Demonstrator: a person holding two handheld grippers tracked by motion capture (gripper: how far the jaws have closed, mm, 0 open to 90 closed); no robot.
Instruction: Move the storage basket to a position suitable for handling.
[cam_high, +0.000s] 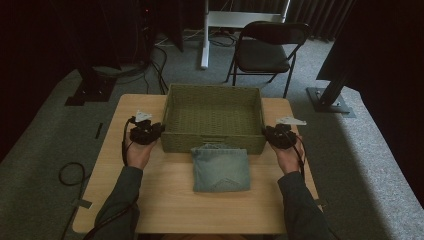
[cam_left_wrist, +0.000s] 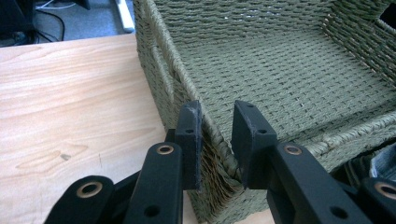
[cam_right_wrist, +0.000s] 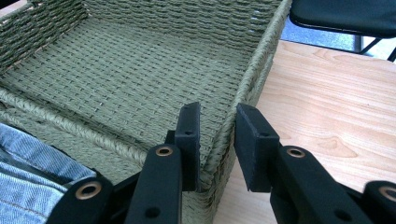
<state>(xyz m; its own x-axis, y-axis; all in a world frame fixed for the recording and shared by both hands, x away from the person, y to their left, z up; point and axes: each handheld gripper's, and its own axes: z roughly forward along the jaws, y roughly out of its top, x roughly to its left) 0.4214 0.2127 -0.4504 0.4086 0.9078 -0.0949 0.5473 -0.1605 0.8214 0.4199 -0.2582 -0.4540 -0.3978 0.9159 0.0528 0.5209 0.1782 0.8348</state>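
Basket (cam_high: 214, 116): woven, green, set at the far middle of the table (cam_high: 165, 200).
Left gripper (cam_high: 150, 131): placed at the basket's near left corner; the rim (cam_left_wrist: 219, 144) is straddled by narrowly parted jaws, and whether it is pressed cannot be told.
Right gripper (cam_high: 276, 134): placed at the near right corner; the rim (cam_right_wrist: 219, 140) is straddled likewise, grip unclear.
Folded jeans (cam_high: 221, 168): laid just before the basket.
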